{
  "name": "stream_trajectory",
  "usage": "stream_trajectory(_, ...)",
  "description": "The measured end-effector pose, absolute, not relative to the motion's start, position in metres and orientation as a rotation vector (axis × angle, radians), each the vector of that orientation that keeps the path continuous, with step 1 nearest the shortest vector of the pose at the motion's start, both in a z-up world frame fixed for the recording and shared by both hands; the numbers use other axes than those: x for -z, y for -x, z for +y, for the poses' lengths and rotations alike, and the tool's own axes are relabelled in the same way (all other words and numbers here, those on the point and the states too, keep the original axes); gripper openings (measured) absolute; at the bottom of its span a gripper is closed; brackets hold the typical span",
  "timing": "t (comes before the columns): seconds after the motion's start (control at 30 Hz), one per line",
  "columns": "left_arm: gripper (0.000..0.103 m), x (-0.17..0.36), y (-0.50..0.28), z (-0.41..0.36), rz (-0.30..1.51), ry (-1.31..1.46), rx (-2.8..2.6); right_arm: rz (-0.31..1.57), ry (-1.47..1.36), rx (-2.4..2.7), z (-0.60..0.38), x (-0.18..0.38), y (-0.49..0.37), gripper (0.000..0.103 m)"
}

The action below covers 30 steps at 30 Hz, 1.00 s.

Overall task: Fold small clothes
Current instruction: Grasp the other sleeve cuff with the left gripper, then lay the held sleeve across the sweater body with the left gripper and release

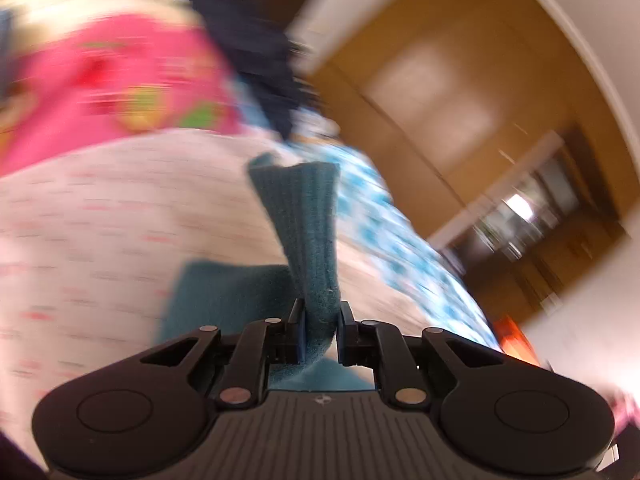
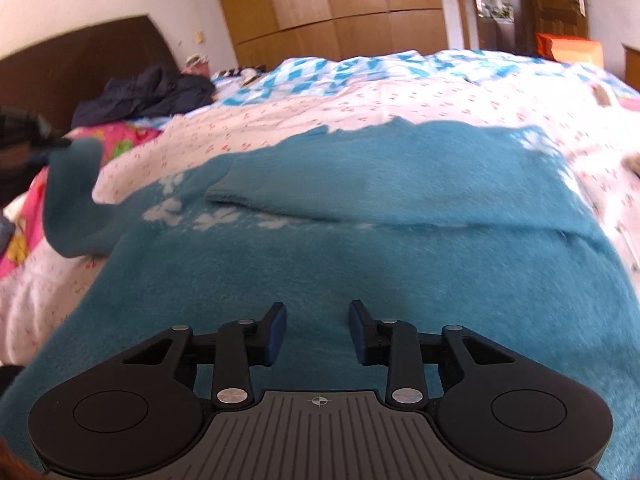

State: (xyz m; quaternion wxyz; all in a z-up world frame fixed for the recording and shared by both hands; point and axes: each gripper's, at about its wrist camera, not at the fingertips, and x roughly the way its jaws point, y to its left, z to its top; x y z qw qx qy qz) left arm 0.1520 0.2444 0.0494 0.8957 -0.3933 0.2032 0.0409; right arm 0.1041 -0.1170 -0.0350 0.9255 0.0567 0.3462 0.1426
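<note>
A teal fuzzy sweater (image 2: pixel 360 240) with white snowflakes lies spread on the bed. One sleeve is folded across its body. My right gripper (image 2: pixel 318 330) is open and empty, low over the sweater's near part. My left gripper (image 1: pixel 320 332) is shut on the teal sleeve cuff (image 1: pixel 304 220) and holds it up off the bed. In the right wrist view the left gripper (image 2: pixel 60 144) shows at the far left with the lifted sleeve (image 2: pixel 72 200) hanging from it. The left wrist view is blurred.
The bed has a white sheet with small red prints (image 2: pixel 320 108). A pink patterned cloth (image 1: pixel 112 88) and a dark garment (image 2: pixel 148 92) lie near the brown headboard (image 2: pixel 80 64). A blue-white blanket (image 2: pixel 360 68) lies behind. Wooden wardrobes (image 2: pixel 340 4) stand beyond the bed.
</note>
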Motion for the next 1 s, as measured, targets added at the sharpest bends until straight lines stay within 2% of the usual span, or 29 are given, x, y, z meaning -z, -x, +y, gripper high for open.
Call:
stream_trajectory(0.13,0.019,-0.085,-0.188,0.148,0.453,0.703,0.153,0.688,-0.197,-0.255,-0.145,0.033,-0.105,0.031)
stream_trajectory(0.27,0.020,-0.086,-0.212,0.030,0.560,0.547,0.363,0.695,-0.341,-0.209,-0.180,0.032,-0.113,0.031)
stream_trajectory(0.4,0.039,-0.056,-0.224,-0.063,0.700,0.274,0.391,0.702,-0.469,-0.176,-0.209,0.030,-0.113,0.034)
stream_trajectory(0.43,0.040,-0.046,-0.226,-0.076,0.748,0.235,0.375,0.698,-0.480,-0.168,-0.214,0.029,-0.112,0.038)
stream_trajectory(0.57,0.042,-0.029,-0.211,-0.066,0.805,0.247,0.338,0.696,-0.548,-0.155,-0.232,0.024,-0.109,0.039)
stream_trajectory(0.77,0.054,-0.033,-0.164,-0.007,0.769,0.215,0.223,0.702,-0.652,-0.147,-0.247,0.027,-0.109,0.041)
stream_trajectory(0.9,0.056,-0.016,-0.128,0.022,0.768,0.157,0.158,0.684,-0.721,-0.144,-0.257,0.028,-0.110,0.054)
stream_trajectory(1.0,0.056,-0.003,-0.109,0.036,0.776,0.166,0.132,0.666,-0.726,-0.137,-0.259,0.029,-0.108,0.055)
